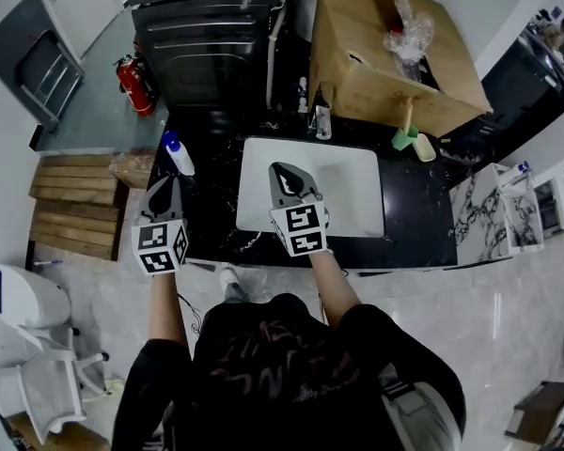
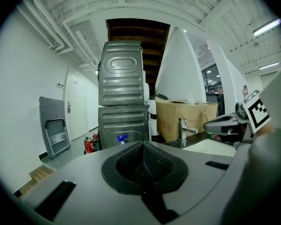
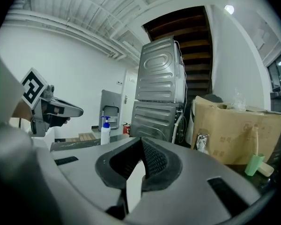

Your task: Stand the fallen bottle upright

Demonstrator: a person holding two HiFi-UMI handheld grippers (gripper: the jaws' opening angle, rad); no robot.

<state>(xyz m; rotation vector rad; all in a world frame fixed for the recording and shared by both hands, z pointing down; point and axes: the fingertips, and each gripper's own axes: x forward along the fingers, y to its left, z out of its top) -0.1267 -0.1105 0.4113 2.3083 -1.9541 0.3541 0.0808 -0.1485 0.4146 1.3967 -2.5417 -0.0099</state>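
**Head view: bottle already on its base, both grippers shut and empty**

Head view shows the bottle [image 1: 179, 154], white with a blue pump top, standing left of the sink [image 1: 357, 172] on the black counter [image 1: 414, 214]. The right gripper view confirms that it is upright, base down.

The left gripper [image 1: 172, 184] hovers off the sink's near-left corner, pointing toward the bottle but apart from it. Its own view shows the jaws pressed together with nothing between them. The right gripper [image 1: 284, 169] hangs over the sink's left half, and its jaws are likewise closed on nothing.

Judging from how things lie, the standing-up step looks finished and no grip remains to be released. The next move would call only for drawing both grippers away from the sink toward the person. The left one should keep well off the bottle, which is tall and narrow and looks easy to tip.

Behind the sink stands the faucet [image 1: 321, 120], and beyond it an open cardboard box [image 1: 395, 64]. A green cup [image 1: 404, 137] sits at the sink's far-right corner. Stacked metal machines [image 1: 207, 36] rise behind and left of the sink, with a fire extinguisher [image 1: 133, 85] farther left. None of these blocks a retreat.
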